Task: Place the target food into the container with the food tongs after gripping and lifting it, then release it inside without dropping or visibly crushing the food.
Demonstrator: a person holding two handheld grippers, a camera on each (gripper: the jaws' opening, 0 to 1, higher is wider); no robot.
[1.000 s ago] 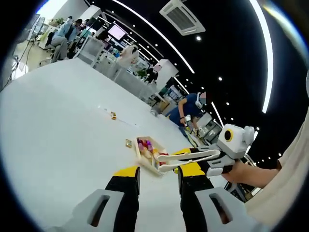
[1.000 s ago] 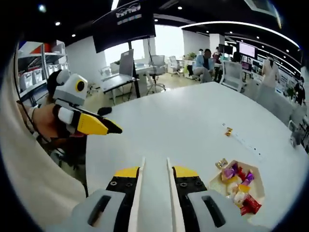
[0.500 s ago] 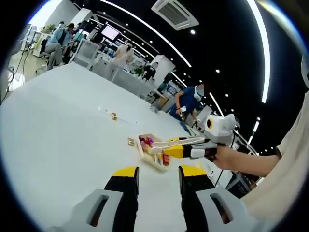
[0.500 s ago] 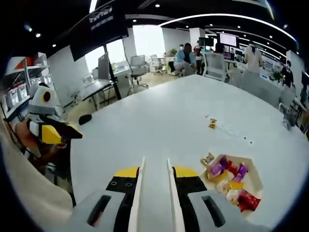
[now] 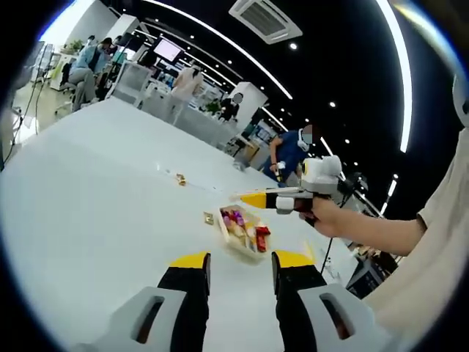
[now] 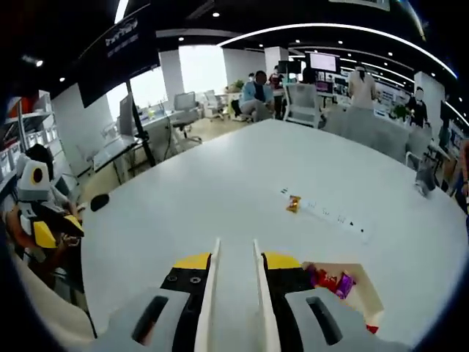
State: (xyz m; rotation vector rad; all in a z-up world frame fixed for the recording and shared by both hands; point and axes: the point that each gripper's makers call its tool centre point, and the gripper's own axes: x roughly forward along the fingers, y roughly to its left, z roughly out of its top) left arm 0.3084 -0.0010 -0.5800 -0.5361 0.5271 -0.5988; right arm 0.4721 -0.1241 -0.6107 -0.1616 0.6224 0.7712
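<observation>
The wrapped sweets [image 5: 245, 229] are seen lying in a shallow wooden tray [image 5: 236, 242] on the white bench [image 5: 95, 198]; in the right gripper view the same tray [image 6: 363, 282] sits just to the right of the jaws. Two stray sweets are noted on the bench outside the tray: one just beside it [image 5: 209, 218], one well apart [image 5: 181, 180], the latter near a white strip [image 6: 330, 217].

The food tongs [image 6: 234, 293] are gripped by the right hand-held gripper [image 6: 234, 258], their two white blades parallel with a narrow gap and nothing between them. In the left gripper view this gripper [image 5: 253, 199] is held above the tray, tongs tip pointing past it. The left hand-held gripper [image 5: 236, 258] stands released, jaws apart and empty, low over the bench.

It is judged that the approach is in hand; no food has been gripped. The next move calls for the tongs to be lowered over one sweet and closed gently.
</observation>
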